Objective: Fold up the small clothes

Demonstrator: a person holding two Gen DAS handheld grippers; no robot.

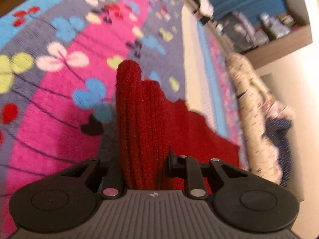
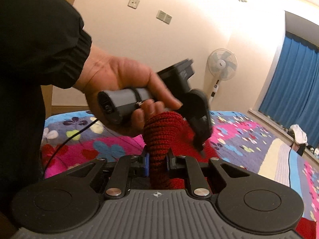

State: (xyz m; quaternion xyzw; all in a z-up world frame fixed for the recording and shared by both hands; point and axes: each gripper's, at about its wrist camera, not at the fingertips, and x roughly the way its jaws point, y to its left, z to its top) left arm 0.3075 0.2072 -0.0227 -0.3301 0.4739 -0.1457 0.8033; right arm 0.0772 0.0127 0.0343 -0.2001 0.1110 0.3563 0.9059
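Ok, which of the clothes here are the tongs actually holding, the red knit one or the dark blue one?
The red knit garment: both the left tongs and right tongs are clamped on it. The dark blue garment lies untouched beyond the cream bolster.

The garment (image 1: 151, 123) rose between the left gripper's (image 1: 142, 163) fingers and hung over the blanket (image 1: 59, 103), which covered the bed. To its right lay a pillow (image 1: 253, 115), with a shelf (image 1: 279, 39) behind that. From the right wrist, the garment (image 2: 159, 139) stood pinched in the right gripper (image 2: 157, 161); the left hand (image 2: 127, 91) held its gripper just above and behind (touching the knit). A fan (image 2: 222, 63) stood by the wall, curtains (image 2: 291, 83) to its right.
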